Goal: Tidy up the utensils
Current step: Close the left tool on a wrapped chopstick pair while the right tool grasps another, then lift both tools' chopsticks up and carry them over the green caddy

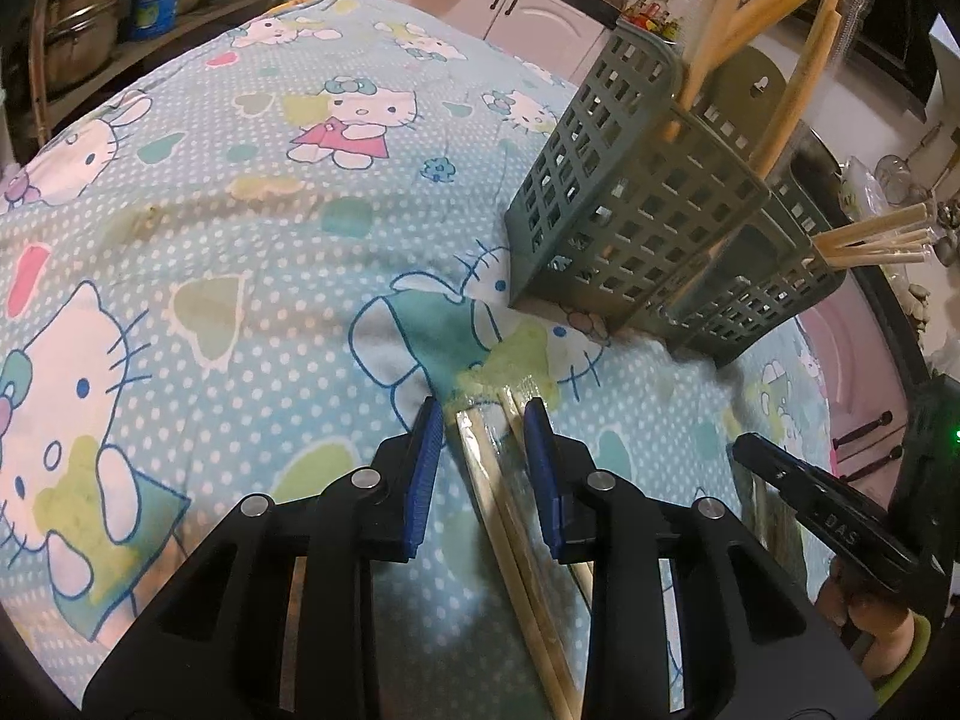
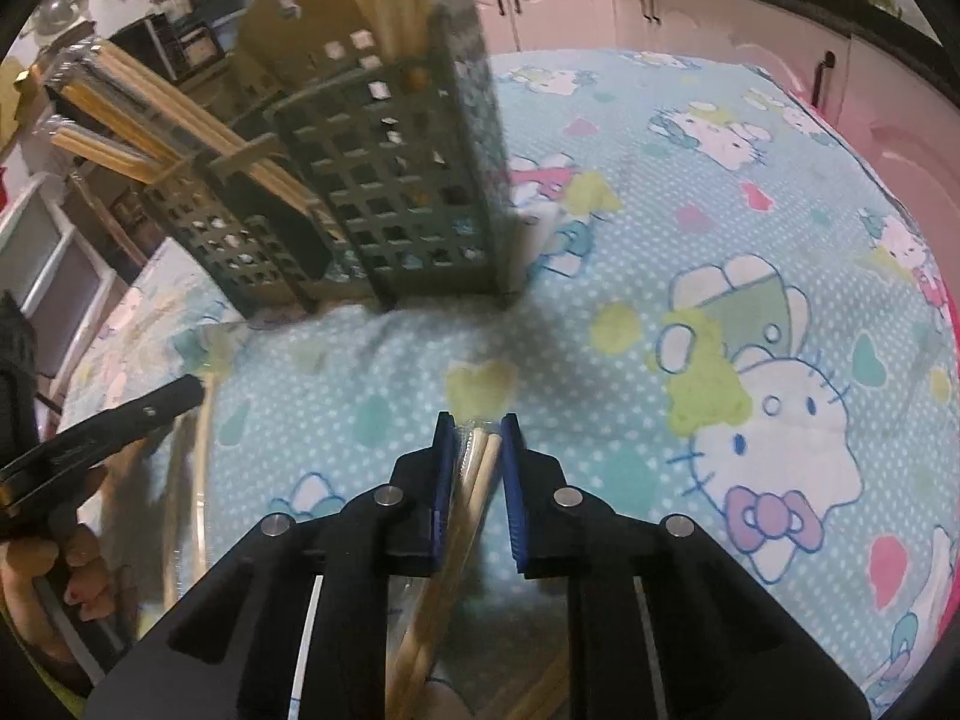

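Item 1, nearest: my left claw. Its blue pads straddle a wrapped pair of wooden chopsticks, narrowly spread; the right pad looks to touch the clear sleeve while the left pad shows a gap, so I log a loose hold at best.

Item 2: my right claw, pressed together and pinching a second wrapped pair of chopsticks close to its end. The shafts trail back under the rig, where I cannot see how they hang.

Item 3: the cartoon-cat bedsheet, pale blue with white dots, covering the surface under everything. It is soft and wrinkled, so I judge nothing will stand firm on it.

Item 4, beyond both claws: the grey-green lattice utensil caddy, apparently standing on the sheet. Its tall compartment already carries long wooden sticks; the lower side compartment carries more wrapped chopsticks, leaning outward.

Item 5, far: pink cabinets and cluttered shelving.

Handling note for the step in hand, delivery to the caddy: I would firm up the left grip first, since the sleeve looks slippery. Then lift each pair clear of the sheet, tip it to near vertical, and lower it into the side compartment, one claw at a time, without nudging the light caddy over.
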`<move>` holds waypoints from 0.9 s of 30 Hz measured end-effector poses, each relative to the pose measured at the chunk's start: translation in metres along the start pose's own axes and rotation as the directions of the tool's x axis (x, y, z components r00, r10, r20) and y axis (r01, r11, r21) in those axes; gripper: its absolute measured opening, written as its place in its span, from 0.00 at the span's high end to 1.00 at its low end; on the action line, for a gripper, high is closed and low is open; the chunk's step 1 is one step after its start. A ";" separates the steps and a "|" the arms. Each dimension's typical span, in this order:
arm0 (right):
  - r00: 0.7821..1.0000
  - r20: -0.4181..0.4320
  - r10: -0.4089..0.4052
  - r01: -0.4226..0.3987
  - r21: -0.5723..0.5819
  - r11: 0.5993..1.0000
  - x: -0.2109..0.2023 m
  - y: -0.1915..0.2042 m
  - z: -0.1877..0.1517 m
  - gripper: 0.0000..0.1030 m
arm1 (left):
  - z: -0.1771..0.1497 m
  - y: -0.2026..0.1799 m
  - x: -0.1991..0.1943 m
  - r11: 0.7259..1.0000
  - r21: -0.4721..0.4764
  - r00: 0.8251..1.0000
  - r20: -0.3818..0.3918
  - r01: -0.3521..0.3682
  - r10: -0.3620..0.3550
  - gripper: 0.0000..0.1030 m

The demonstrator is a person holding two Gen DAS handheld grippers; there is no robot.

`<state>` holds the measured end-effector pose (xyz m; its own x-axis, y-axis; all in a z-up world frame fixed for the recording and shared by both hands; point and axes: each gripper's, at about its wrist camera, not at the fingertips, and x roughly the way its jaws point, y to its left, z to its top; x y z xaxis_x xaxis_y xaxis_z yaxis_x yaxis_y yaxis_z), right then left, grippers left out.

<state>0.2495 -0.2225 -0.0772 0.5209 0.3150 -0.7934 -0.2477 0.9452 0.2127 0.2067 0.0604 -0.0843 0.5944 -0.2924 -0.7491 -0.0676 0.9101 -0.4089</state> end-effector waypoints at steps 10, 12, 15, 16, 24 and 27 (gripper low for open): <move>0.988 0.083 0.133 -0.129 -0.055 0.990 -0.032 0.025 0.004 0.92 | 0.003 0.004 -0.004 1.000 -0.004 1.000 -0.002 -0.006 0.006 0.96; 0.984 0.099 0.147 -0.141 -0.068 0.988 -0.039 0.029 0.008 0.93 | 0.003 0.006 -0.010 1.000 -0.014 1.000 0.012 0.013 -0.013 0.97; 0.977 0.130 0.172 -0.161 -0.089 0.983 -0.054 0.037 0.008 0.93 | 0.001 0.003 -0.025 0.999 -0.009 0.998 0.045 0.034 -0.034 0.97; 0.974 0.139 0.177 -0.165 -0.094 0.982 -0.059 0.039 0.009 0.93 | 0.001 0.002 -0.031 0.999 -0.005 0.997 0.059 0.043 -0.043 0.97; 0.952 0.217 0.215 -0.188 -0.137 0.973 -0.094 0.050 0.012 0.94 | 0.006 -0.021 -0.081 0.993 0.048 0.980 0.164 0.103 -0.110 0.98; 0.944 0.243 0.225 -0.193 -0.148 0.970 -0.105 0.052 0.011 0.94 | 0.009 -0.034 -0.094 0.990 0.078 0.972 0.192 0.121 -0.134 0.98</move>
<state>0.1904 -0.2057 0.0235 0.6347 0.5304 -0.5620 -0.4617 0.8435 0.2746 0.1602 0.0597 0.0050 0.7405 -0.3496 -0.5740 0.0670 0.8882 -0.4546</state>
